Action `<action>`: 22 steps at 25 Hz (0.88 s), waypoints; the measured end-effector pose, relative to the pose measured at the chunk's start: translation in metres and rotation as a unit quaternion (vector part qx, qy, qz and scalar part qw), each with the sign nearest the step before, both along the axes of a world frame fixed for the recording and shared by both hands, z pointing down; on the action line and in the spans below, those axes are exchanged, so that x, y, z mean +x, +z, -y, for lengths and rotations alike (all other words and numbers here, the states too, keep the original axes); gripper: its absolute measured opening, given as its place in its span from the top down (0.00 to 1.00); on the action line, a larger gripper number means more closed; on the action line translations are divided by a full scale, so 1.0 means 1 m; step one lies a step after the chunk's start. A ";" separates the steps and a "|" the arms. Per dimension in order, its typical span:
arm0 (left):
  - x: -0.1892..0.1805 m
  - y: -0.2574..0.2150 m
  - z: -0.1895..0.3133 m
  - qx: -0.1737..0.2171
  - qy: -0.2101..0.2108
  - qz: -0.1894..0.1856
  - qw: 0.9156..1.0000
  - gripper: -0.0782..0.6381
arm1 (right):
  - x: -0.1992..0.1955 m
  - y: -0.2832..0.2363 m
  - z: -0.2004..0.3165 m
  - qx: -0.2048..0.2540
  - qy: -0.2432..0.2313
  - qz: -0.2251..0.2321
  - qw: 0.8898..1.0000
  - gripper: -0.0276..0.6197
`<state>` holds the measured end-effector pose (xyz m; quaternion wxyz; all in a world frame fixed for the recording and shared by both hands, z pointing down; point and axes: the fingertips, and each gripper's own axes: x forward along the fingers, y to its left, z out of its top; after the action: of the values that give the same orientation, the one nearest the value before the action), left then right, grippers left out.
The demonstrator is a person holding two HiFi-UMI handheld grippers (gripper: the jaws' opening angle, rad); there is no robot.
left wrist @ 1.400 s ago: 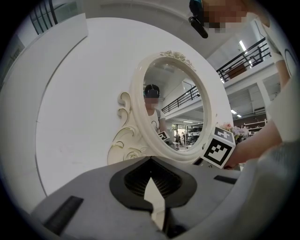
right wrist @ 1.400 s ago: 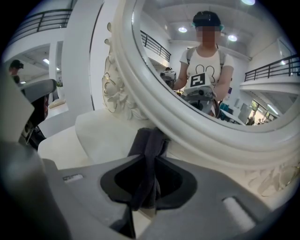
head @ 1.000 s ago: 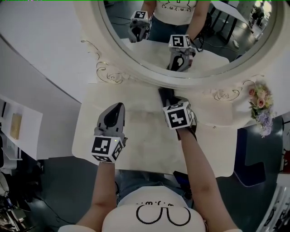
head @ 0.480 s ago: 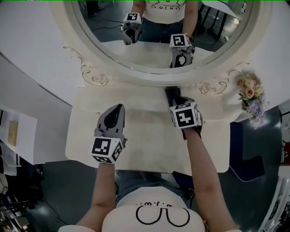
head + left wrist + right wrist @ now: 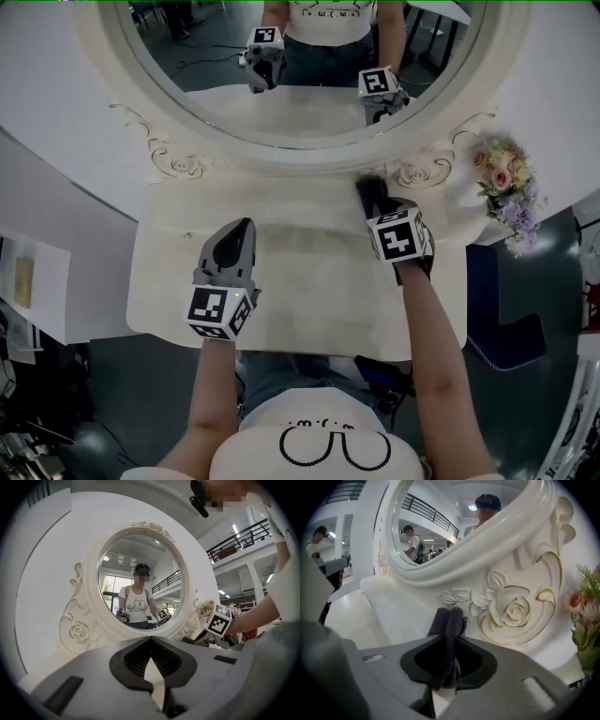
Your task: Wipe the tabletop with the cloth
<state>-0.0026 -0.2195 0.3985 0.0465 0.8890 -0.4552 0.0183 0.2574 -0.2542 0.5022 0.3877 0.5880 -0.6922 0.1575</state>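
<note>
**Head view, read left to right.**

**Left gripper**: a grey moulded body tapering to a blunt point, with a black-and-white marker cube at its rear. It lies over the left-centre of the tabletop and points toward the top of the frame. In the left gripper view its jaws are drawn together at the tips with nothing between them. Ribbed black pads line the hollow behind the tips.

**Tabletop:** a smooth, cream, faintly veined slab with rounded corners. Its curved front edge runs across the lower middle of the frame. A broad bare band lies between the two grippers, and a bare margin separates the left gripper from the left edge.

**Mirror**: a large oval glass in a thick cream frame carved with scrolls. It closes off the tabletop's rear edge across the upper part of the picture.

**Right gripper**: the same build, tilted downward at the right rear of the tabletop. Its jaws are clamped on the cloth, a dark grey, soft fabric gathered into lengthwise folds. In the right gripper view the cloth projects past the jaw tips. Its far end appears to rest on the tabletop at the foot of the frame, just beside a carved rose with gilt lines. Little room remains between cloth and frame.

**Flowers**: a pink and lilac bunch with green leaves at the right edge, apart from the right gripper.
</note>
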 end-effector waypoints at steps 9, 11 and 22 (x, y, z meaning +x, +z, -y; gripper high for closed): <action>0.032 0.001 -0.006 0.000 0.020 0.003 1.000 0.90 | 0.057 0.000 -0.018 -0.010 0.022 -0.029 0.999 0.85; 0.038 0.000 -0.007 0.000 0.026 0.005 1.000 0.90 | 0.067 0.000 -0.022 -0.011 0.025 -0.038 0.999 0.85; 0.052 -0.001 -0.013 0.000 0.040 0.014 0.999 0.90 | 0.142 -0.001 -0.049 -0.010 0.087 -0.120 0.989 0.85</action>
<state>0.0495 -0.2067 0.3975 0.0392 0.9063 -0.4195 0.0330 0.3997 -0.2056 0.5009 0.4589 0.6571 -0.5847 0.1256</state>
